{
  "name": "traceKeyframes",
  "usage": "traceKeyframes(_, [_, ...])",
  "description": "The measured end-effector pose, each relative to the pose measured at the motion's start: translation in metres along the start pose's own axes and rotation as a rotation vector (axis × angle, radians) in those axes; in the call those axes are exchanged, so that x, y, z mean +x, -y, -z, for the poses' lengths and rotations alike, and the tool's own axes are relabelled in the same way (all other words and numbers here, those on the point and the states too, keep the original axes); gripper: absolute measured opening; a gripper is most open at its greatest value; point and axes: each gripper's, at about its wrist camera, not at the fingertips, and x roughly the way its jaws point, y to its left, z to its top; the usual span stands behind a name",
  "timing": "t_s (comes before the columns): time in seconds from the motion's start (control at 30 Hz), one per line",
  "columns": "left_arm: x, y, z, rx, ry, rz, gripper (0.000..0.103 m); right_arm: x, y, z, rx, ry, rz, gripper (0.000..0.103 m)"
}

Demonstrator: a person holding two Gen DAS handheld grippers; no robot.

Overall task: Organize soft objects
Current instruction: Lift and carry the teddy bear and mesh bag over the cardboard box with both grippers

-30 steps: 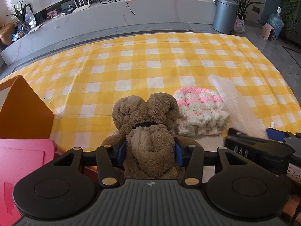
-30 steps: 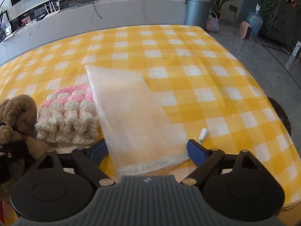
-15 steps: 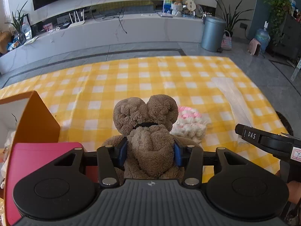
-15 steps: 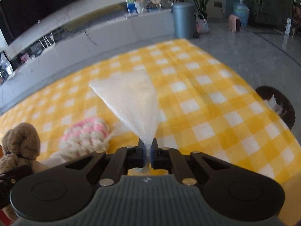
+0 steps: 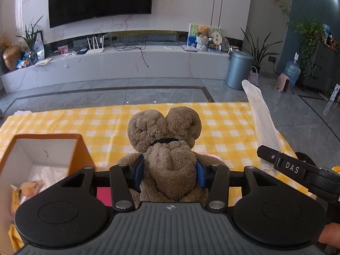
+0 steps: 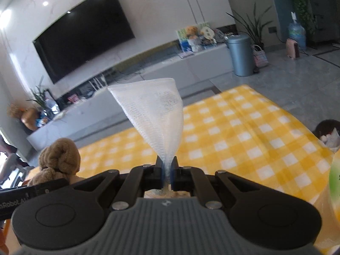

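My left gripper (image 5: 169,171) is shut on a brown plush toy (image 5: 167,140) and holds it up above the yellow checked table (image 5: 225,127). The toy also shows at the left of the right wrist view (image 6: 58,159). My right gripper (image 6: 167,173) is shut on the end of a white foam net sheet (image 6: 155,114), which stands up stiffly from the jaws, clear of the table. The sheet (image 5: 260,116) and the right gripper's body show at the right of the left wrist view. Only a pink sliver of the knitted piece (image 5: 212,155) shows beside the toy.
An orange box (image 5: 42,155) with a white inside and some items in it stands at the left, below my left gripper. A pink surface (image 5: 104,193) lies under the fingers. A dark bin (image 6: 327,131) sits on the floor past the table's right edge.
Both grippers have risen and tilted up, lifting the plush toy and the foam net off the table. The right gripper closed on the net a second ago. The orange box's inside has come into view.
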Motion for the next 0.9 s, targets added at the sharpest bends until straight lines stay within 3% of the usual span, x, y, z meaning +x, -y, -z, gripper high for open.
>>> traceKeyframes(0.3, [-0.043, -0.059, -0.010, -0.044, 0.063, -0.077, 0.054, -0.046, -0.091, -0.007, -0.121, 0.090, -0.214, 0.003])
traceKeyframes(0.57, [-0.074, -0.119, -0.005, -0.111, 0.094, -0.115, 0.054, -0.072, -0.170, 0.013, -0.310, 0.153, -0.282, 0.003])
traceKeyframes(0.8, [-0.079, -0.188, 0.009, -0.257, 0.096, -0.096, 0.054, -0.049, -0.216, 0.047, -0.440, 0.069, -0.295, 0.004])
traceKeyframes(0.9, [-0.083, -0.222, 0.023, -0.318, 0.102, -0.105, 0.054, -0.031, -0.228, 0.060, -0.423, 0.005, -0.314, 0.004])
